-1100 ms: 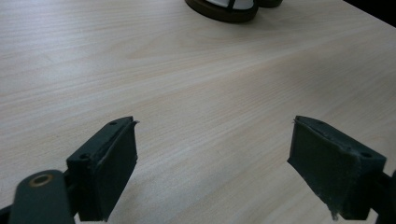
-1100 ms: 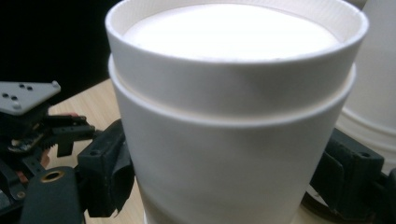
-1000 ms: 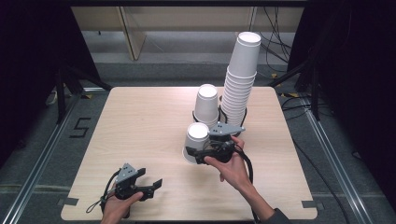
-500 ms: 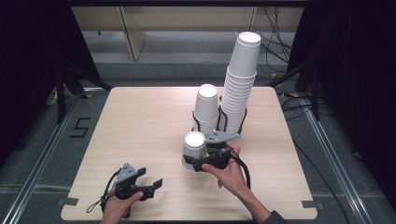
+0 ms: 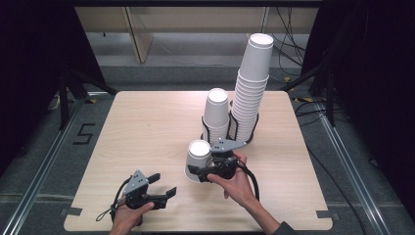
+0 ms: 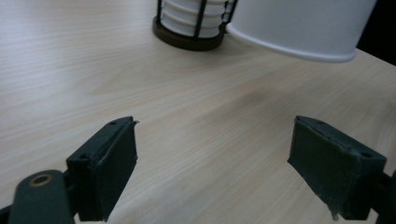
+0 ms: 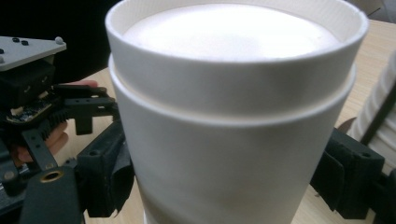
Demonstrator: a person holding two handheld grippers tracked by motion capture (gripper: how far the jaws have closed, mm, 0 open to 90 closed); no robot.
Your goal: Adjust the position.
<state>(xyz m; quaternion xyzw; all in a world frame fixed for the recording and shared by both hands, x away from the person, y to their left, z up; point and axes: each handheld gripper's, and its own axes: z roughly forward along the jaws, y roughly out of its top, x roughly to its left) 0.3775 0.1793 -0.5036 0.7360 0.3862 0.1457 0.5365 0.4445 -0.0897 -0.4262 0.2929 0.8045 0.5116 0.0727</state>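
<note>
My right gripper (image 5: pixel 198 165) is shut on an upside-down white paper cup (image 5: pixel 198 155), held low over the table (image 5: pixel 147 127) in front of the racks. In the right gripper view that cup (image 7: pixel 229 116) stands base-up between the two black jaws, whose pads press its sides. My left gripper (image 5: pixel 163 183) rests near the table's front edge, open, with nothing between its fingers. In the left gripper view the jaws stand apart over bare wood, and the held cup's rim (image 6: pixel 299 32) hangs at the upper right, a shadow under it.
Two black wire racks stand at the table's back middle. One holds a short stack of cups (image 5: pixel 217 115) and the other a tall leaning stack (image 5: pixel 252 88). The short rack's base (image 6: pixel 189 39) is ahead of the left gripper. Dark floor and cables surround the table.
My right gripper has carried the cup away from the short stack, toward the front edge and downward. The left gripper has stayed where it was.
</note>
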